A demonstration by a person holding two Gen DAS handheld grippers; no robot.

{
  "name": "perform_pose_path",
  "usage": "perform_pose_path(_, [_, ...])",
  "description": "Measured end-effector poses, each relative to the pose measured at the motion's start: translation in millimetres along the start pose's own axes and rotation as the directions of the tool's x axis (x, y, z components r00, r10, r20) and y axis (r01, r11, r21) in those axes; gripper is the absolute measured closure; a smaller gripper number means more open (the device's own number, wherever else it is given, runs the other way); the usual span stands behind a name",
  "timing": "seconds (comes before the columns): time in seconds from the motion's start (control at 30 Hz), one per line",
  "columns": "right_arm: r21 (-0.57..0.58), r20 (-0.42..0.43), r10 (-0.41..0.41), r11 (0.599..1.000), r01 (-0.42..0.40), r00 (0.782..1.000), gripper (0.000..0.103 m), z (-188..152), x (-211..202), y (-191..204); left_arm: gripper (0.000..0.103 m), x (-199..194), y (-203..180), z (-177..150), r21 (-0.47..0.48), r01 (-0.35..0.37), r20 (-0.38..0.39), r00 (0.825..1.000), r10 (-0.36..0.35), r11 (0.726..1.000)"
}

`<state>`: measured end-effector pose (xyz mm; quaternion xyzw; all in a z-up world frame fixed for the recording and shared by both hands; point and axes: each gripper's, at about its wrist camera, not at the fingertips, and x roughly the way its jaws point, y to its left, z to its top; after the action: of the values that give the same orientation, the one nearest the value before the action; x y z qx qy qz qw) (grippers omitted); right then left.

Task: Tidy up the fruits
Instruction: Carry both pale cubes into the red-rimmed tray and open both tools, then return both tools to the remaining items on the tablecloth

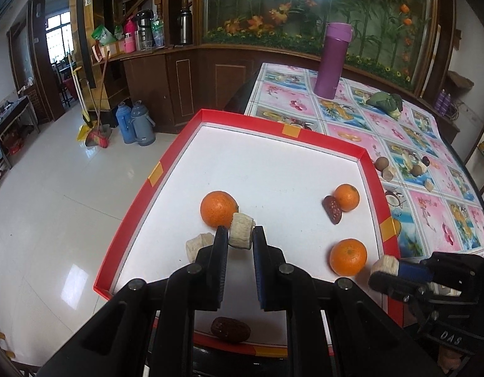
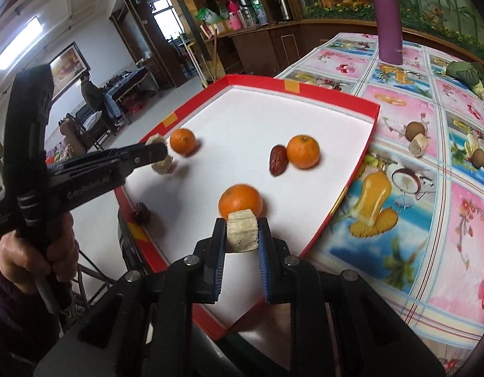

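Note:
A red-rimmed white tray [image 1: 282,131] [image 2: 336,97] holds three oranges [image 1: 219,208] [image 1: 346,197] [image 1: 348,256], two dark red dates [image 1: 332,209] [image 1: 230,329] and a pale cut chunk [image 1: 196,245]. My left gripper [image 1: 240,234] [image 2: 158,154] is shut on a pale sugarcane-like chunk [image 1: 241,231] over the tray, just in front of the left orange. My right gripper [image 2: 242,231] [image 1: 383,270] is shut on another pale chunk [image 2: 242,231] [image 1: 384,264] above the tray's near right rim, close to the nearest orange [image 2: 240,201].
On the patterned tablecloth [image 2: 430,220] right of the tray lie small brown round fruits [image 2: 415,130] and more pale chunks [image 2: 418,145], a green vegetable [image 1: 387,101] and a tall purple flask [image 1: 331,60]. A hand [image 2: 28,254] holds the left gripper. The table ends at the tray's left.

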<state>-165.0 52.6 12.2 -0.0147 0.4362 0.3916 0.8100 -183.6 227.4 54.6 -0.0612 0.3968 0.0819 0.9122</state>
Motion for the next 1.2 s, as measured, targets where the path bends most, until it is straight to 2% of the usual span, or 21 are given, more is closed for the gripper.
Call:
perform_pose_path(0.4, [-0.061, -0.065, -0.006, 0.998, 0.002, 0.998, 0.082, -9.1, 17.7, 21.7, 0.089, 11.4, -5.3, -9.5, 0.037, 0.014, -0.050, 0.999, -0.012, 0.999])
perform_pose_path(0.8, [-0.113, -0.108, -0.010, 0.994, -0.002, 0.994, 0.082, -12.6, 22.3, 34.1, 0.088, 21.8, 4.0, -12.8, 0.010, -0.022, -0.101, 0.995, 0.022, 1.000])
perform_pose_path(0.87, [-0.112, -0.106, 0.009, 0.994, -0.021, 0.994, 0.081, -11.9, 19.2, 33.4, 0.082, 21.9, 4.1, -11.8, -0.004, -0.010, -0.108, 0.994, 0.009, 1.000])
perform_pose_path(0.93, [-0.110, -0.085, 0.023, 0.993, -0.032, 0.996, 0.077, -9.5, 12.9, 30.6, 0.062, 23.0, 2.6, -10.1, -0.006, -0.018, -0.113, 0.993, 0.018, 1.000])
perform_pose_path(1.0, [-0.100, -0.048, 0.037, 0.994, -0.042, 0.998, 0.070, -5.9, 4.3, 24.6, 0.052, 22.7, 1.6, -9.8, -0.007, -0.038, -0.111, 0.993, 0.037, 0.999])
perform_pose_path(1.07, [-0.087, -0.005, 0.037, 0.995, -0.038, 0.999, 0.066, -1.9, -5.6, 16.5, 0.052, 21.7, 1.4, -9.1, -0.010, -0.049, -0.110, 0.993, 0.047, 0.999])
perform_pose_path(1.2, [-0.038, 0.074, 0.003, 0.999, 0.000, 0.997, 0.066, 4.4, -29.0, -10.0, 0.052, 19.8, 1.5, -5.3, -0.021, -0.064, -0.107, 0.992, 0.061, 0.998])
